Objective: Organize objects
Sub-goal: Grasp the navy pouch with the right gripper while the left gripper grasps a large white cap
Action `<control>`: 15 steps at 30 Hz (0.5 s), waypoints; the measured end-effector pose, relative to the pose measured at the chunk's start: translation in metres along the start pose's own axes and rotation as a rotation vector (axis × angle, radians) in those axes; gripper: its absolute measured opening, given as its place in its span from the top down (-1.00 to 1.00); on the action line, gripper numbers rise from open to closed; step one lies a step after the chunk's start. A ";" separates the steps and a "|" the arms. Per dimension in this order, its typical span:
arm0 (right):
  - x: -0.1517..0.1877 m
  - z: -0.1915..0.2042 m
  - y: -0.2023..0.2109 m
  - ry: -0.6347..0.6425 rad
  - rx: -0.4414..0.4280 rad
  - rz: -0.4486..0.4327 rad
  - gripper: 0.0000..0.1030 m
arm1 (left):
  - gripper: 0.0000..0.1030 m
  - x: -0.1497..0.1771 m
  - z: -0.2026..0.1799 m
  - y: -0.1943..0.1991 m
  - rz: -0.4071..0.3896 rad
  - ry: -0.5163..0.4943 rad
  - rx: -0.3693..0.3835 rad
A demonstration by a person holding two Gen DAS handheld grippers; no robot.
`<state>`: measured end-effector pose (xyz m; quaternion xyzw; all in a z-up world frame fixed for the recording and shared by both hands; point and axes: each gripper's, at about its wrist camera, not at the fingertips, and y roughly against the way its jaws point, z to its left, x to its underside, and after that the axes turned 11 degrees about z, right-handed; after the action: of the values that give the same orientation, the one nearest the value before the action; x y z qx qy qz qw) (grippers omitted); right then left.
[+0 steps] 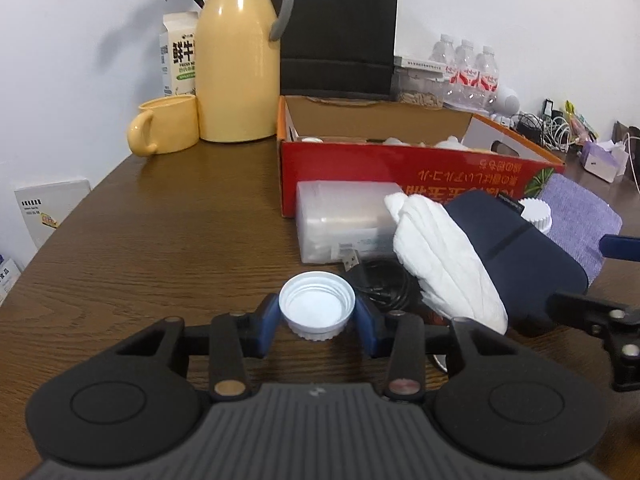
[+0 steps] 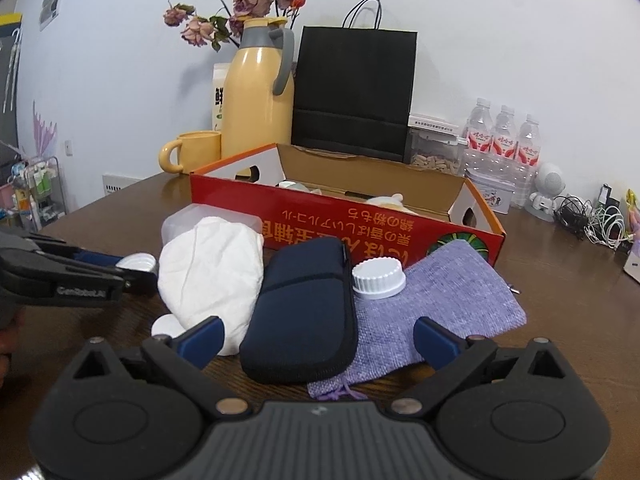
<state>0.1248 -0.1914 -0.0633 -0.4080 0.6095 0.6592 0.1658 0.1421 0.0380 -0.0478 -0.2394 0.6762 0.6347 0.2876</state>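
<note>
**Brown wooden surface, cap held at the near edge**

Brown wood-grain surface (image 1: 160, 240) carries everything. At its near side the left tongs (image 1: 317, 316) are clamped on a white cap (image 1: 317, 306), which sits open side up between the blue fingertips (image 1: 267, 322), just above the wood. Just behind the cap lie a black cable (image 1: 384, 284) and a crumpled white cloth (image 1: 444, 256), and the cloth leans against a navy pouch (image 2: 304, 308). The right tongs (image 2: 318, 338) stand wide apart, one blue tip at each side of the pouch, gripping nothing. A second white cap (image 2: 378, 278) rests top up on a purple cloth bag (image 2: 460, 300), touching the pouch's far end. Behind these sits a clear plastic box (image 1: 340, 220), then an open red carton (image 1: 400, 168). Farther back stand a yellow mug (image 1: 168, 130), a yellow flask (image 1: 238, 68), a black paper bag (image 2: 354, 92) and water bottles (image 2: 502, 140).
</note>
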 end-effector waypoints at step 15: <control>-0.034 0.024 -0.045 0.119 0.079 0.092 -0.39 | 0.20 0.003 0.008 0.022 -0.048 0.010 -0.036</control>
<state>0.1694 -0.1508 -0.0699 -0.4113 0.6619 0.6161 0.1147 0.1256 0.0481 -0.0338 -0.2637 0.6602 0.6385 0.2949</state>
